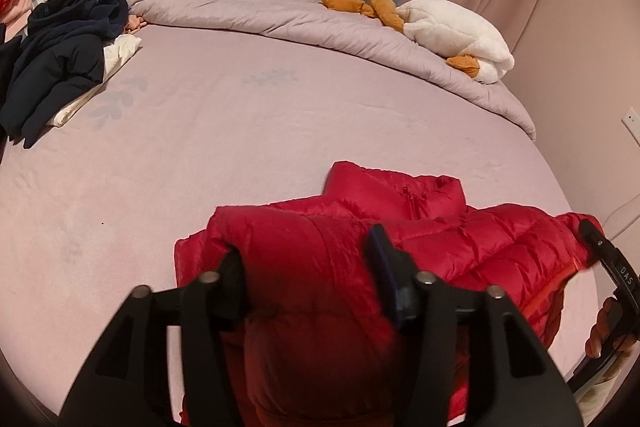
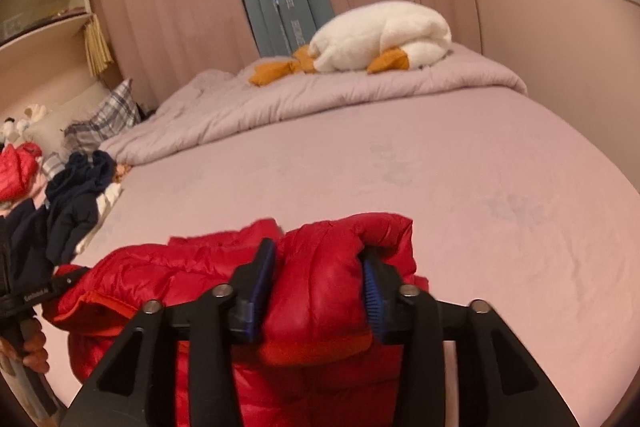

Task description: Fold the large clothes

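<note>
Gripping red jacket (image 1: 420, 227) edges, bed (image 1: 200, 147) beyond

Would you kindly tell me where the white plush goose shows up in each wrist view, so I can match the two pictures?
Left wrist view: the white plush goose lies upper right, on the folded duvet, near the curtain.
Right wrist view: the white plush goose sits upper centre, on the same duvet.
Shared landmark: the red puffer jacket, at the bottom of both views.
</note>
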The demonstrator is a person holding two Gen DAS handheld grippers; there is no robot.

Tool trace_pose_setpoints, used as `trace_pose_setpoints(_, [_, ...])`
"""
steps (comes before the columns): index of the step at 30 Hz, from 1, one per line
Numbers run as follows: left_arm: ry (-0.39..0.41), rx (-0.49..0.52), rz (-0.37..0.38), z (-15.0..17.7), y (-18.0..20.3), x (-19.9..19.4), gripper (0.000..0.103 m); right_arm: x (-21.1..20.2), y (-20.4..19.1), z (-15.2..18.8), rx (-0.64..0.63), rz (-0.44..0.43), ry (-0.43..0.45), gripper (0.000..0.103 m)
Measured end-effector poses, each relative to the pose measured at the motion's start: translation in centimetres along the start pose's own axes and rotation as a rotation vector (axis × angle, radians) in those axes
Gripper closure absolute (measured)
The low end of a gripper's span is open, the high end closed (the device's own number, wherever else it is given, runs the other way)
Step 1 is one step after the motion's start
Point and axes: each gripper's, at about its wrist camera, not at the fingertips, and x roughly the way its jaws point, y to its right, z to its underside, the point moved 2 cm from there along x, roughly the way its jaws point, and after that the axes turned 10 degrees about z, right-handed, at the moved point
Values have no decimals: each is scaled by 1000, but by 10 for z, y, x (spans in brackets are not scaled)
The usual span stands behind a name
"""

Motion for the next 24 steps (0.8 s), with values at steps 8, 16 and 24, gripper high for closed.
trace_pose_setpoints(8, [23,12,15,-1,10,-16,23,-12,3,-6,-21,29,59,39])
trace_pose_setpoints(16, [52,19,-4,-5,11,-36,14,-12,3,-7,-41,37,56,39])
trace_pose_setpoints(24, [102,40,-18,-17,-8,-45,5,-7,2,-7,-54,28,28,36])
